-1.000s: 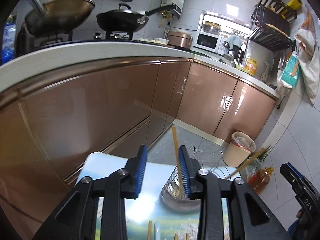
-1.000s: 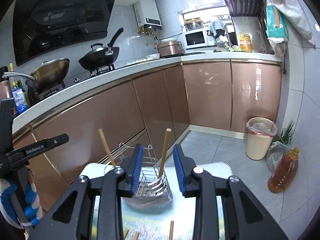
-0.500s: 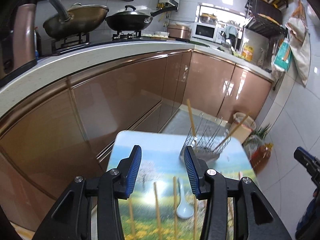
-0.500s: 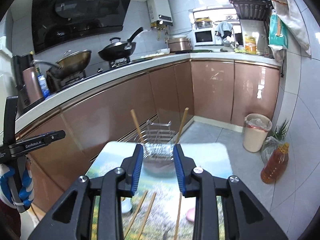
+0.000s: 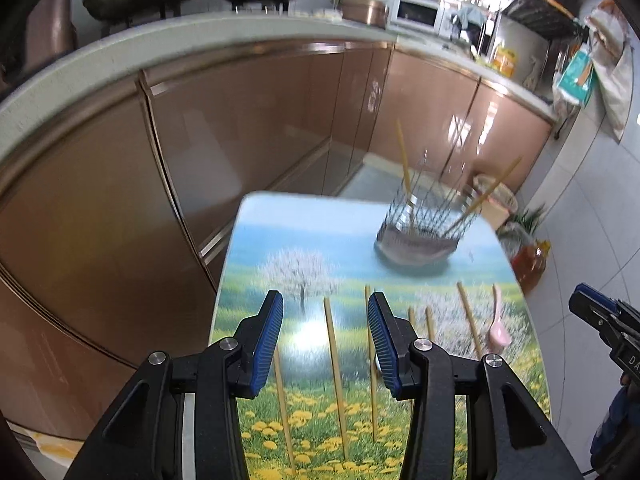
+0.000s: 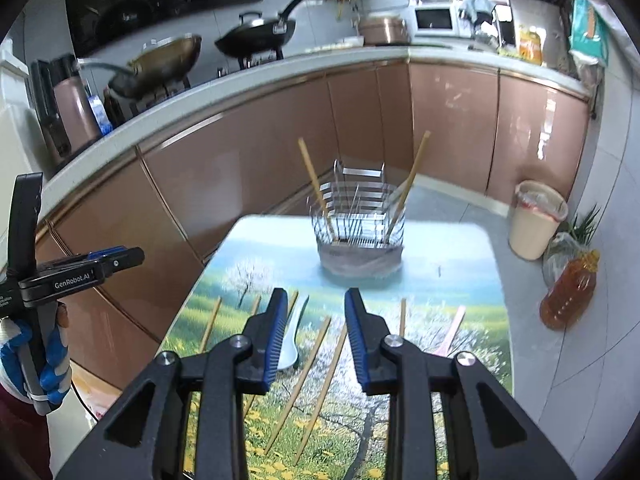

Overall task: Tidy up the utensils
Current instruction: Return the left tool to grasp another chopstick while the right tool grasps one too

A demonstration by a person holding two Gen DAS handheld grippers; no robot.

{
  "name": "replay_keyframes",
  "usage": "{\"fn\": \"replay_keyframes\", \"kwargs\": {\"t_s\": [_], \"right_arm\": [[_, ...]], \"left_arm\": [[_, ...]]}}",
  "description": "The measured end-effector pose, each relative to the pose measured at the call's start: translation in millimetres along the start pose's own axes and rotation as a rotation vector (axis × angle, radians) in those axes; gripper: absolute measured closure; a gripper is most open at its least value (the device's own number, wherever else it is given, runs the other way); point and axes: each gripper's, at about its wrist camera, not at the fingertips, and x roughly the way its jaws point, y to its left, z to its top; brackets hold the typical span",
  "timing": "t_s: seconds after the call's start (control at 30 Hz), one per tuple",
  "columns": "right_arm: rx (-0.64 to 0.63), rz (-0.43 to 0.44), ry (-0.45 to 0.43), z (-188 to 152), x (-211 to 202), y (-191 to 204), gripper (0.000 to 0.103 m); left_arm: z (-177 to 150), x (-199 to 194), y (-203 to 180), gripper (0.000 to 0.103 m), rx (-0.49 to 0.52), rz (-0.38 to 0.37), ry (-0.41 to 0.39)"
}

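A wire utensil holder (image 6: 360,236) stands at the far end of the landscape-print table (image 6: 440,248), with two wooden chopsticks (image 6: 408,184) leaning in it. Several loose chopsticks (image 5: 334,360) lie on the near half, together with a white spoon (image 6: 292,336) and a pink spoon (image 5: 498,332). My left gripper (image 5: 325,296) hovers open above the loose chopsticks and grips nothing. My right gripper (image 6: 316,292) hangs over the chopsticks beside the white spoon. Its jaws are closing slightly with nothing between them. The holder (image 5: 420,232) looks blurred in the left wrist view.
Brown cabinet fronts (image 6: 248,184) curve close along the table's left and far sides. On the floor to the right stand an oil bottle (image 6: 568,296), a bagged plant (image 6: 576,236) and a lined bin (image 6: 536,220). Pans sit on the stove (image 6: 256,36).
Both grippers have drawn back from the holder towards the near end of the table and tilted down. Loose chopsticks and spoons came into view. The left jaws stand wider.
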Motion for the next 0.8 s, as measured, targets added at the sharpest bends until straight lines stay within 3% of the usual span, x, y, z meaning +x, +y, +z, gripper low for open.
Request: {"fn": "replay_keyframes", "kwargs": {"t_s": [0.53,0.8], "right_arm": [[0.032,0.034,0.282,-24,126,-9,0.085],[0.037,0.037,0.433,-34,195,-9,0.085]], "left_arm": [[-15,128,-1,0.059,0.028,-0.004,0.278],[-14,181,-1,0.059,0.033,0.033,0.384]]}}
